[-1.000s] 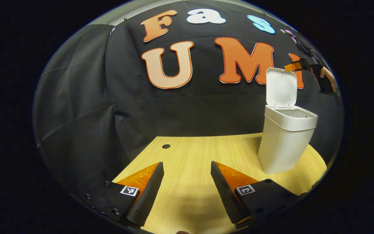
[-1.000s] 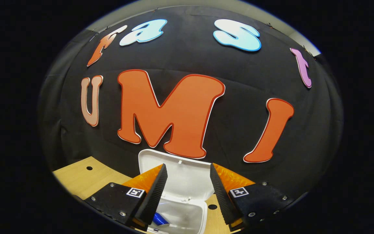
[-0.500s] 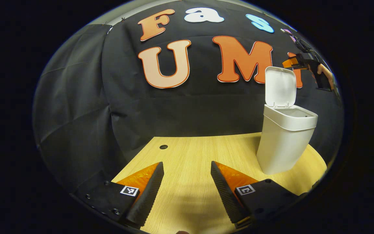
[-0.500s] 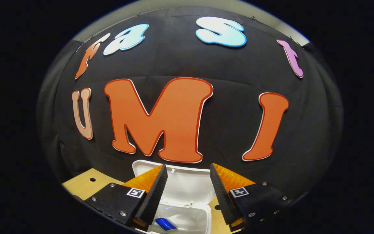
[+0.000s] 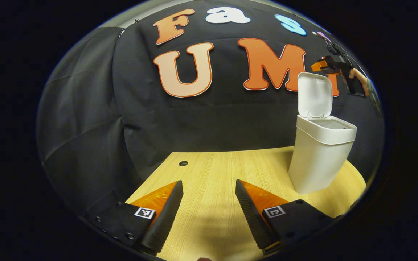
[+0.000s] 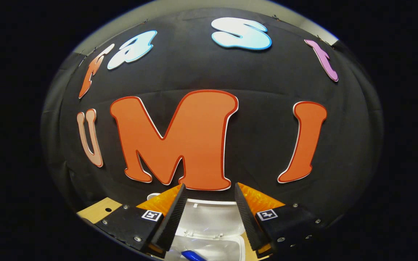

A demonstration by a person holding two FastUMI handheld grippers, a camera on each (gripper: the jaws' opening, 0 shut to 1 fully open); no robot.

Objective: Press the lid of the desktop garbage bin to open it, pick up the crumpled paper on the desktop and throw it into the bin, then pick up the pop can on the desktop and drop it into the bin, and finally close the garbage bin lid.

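Note:
A white desktop bin [image 5: 319, 156] stands on the wooden table [image 5: 212, 174] at the right in the left gripper view, its lid [image 5: 315, 95] swung upright. My left gripper [image 5: 209, 188] hovers low over the table, open, with nothing between its fingers. My right gripper [image 6: 209, 190] is open above the bin, level with the top of the raised lid [image 6: 209, 217]. Below it, inside the bin, a blue pop can [image 6: 191, 255] shows. In the left gripper view, the right gripper [image 5: 330, 67] and the hand holding it sit above and behind the lid.
A small round hole [image 5: 183, 163] marks the table's far left part. The black cloth wall stands close behind the bin. The table's left corner [image 6: 98, 214] shows in the right gripper view.
My right gripper has risen and drawn back, so the lid sits lower in its view and less of the bin's inside shows. The left gripper has hardly moved.

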